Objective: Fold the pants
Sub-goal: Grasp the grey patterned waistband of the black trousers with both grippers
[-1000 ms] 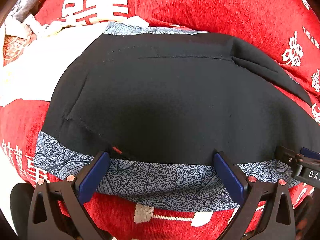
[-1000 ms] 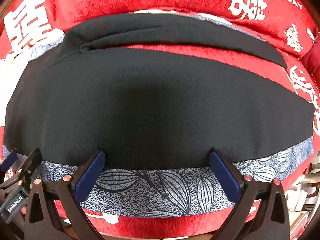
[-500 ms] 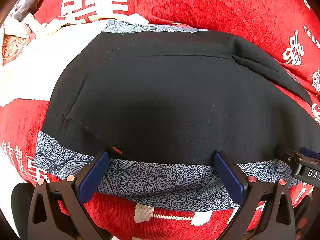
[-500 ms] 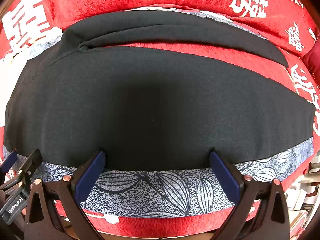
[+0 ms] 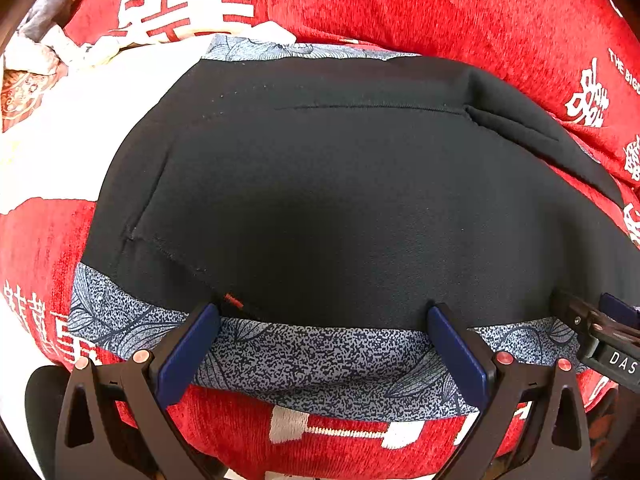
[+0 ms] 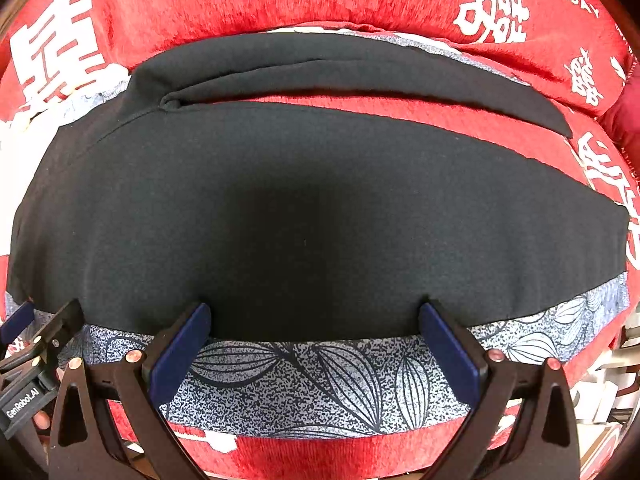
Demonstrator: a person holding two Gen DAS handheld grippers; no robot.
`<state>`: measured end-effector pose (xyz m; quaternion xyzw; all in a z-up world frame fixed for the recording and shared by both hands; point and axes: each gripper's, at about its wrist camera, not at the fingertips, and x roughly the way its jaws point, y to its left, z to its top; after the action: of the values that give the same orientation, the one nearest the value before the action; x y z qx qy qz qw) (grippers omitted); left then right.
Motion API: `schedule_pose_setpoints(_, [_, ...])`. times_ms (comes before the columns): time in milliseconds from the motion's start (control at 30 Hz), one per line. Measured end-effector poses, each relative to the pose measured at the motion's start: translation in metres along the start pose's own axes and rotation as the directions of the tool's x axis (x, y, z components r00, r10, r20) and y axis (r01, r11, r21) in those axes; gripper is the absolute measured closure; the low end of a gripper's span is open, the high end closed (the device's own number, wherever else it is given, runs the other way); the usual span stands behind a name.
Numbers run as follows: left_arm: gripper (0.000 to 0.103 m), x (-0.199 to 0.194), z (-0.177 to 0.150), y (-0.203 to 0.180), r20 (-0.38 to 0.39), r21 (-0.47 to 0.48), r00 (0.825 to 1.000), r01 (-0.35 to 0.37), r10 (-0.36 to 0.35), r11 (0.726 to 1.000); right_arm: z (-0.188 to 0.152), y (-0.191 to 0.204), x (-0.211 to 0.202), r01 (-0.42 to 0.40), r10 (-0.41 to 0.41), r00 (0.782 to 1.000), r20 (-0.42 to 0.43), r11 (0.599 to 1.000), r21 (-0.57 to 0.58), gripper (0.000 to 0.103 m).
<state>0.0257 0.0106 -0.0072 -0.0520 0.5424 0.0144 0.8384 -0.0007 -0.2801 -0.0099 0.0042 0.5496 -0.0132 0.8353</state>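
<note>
The black pants (image 5: 340, 208) are spread flat on a red cover with white characters (image 5: 400, 8), directly ahead of both claws, with a grey leaf-patterned cloth (image 5: 320, 364) showing beneath the near edge. The left claw (image 5: 322, 320) is spread wide, nothing between its blue fingers (image 5: 188, 350), and its tips rest at the near hem of the pants. The right claw (image 6: 314, 318) is likewise spread and empty, its tips at the same near edge further along a leg (image 6: 320, 208). In the right wrist view a second leg (image 6: 360, 68) is seen beyond the first, separated from it by a strip of red cover.

The fabric is judged soft, light and limp, likely to sag and slide rather than hold a crease, so it is best pinched at the near hem just ahead of each claw and lifted evenly. Care is advised that the patterned cloth underneath is not caught together with the hem.
</note>
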Motion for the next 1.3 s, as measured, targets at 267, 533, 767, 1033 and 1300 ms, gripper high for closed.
schedule_pose_setpoints(267, [0.000,0.002,0.004,0.001,-0.026,0.002,1.000,-0.002,0.002,1.000,0.000,0.000,-0.002,-0.001,0.001,1.000,0.007,1.000,-0.001,0.000])
schedule_pose_setpoints(533, [0.000,0.003,0.008,0.001,-0.060,0.000,0.998,-0.008,0.008,1.000,0.001,-0.002,-0.003,-0.003,0.003,1.000,0.009,1.000,-0.008,0.000])
schedule_pose_setpoints(767, [0.000,0.006,0.014,0.001,-0.108,-0.002,0.994,-0.012,0.012,1.000,0.004,-0.001,-0.002,-0.002,0.002,1.000,-0.008,1.000,-0.009,0.000])
schedule_pose_setpoints(1033, [0.000,0.015,0.026,0.002,-0.152,-0.002,0.988,-0.015,0.014,1.000,0.005,0.000,0.000,0.001,-0.001,1.000,-0.011,1.000,-0.009,0.000])
schedule_pose_setpoints(1300, [0.000,0.021,0.035,0.003,-0.172,0.001,0.985,-0.015,0.015,1.000,0.004,0.002,0.000,-0.002,0.002,1.000,0.011,1.000,-0.027,0.000])
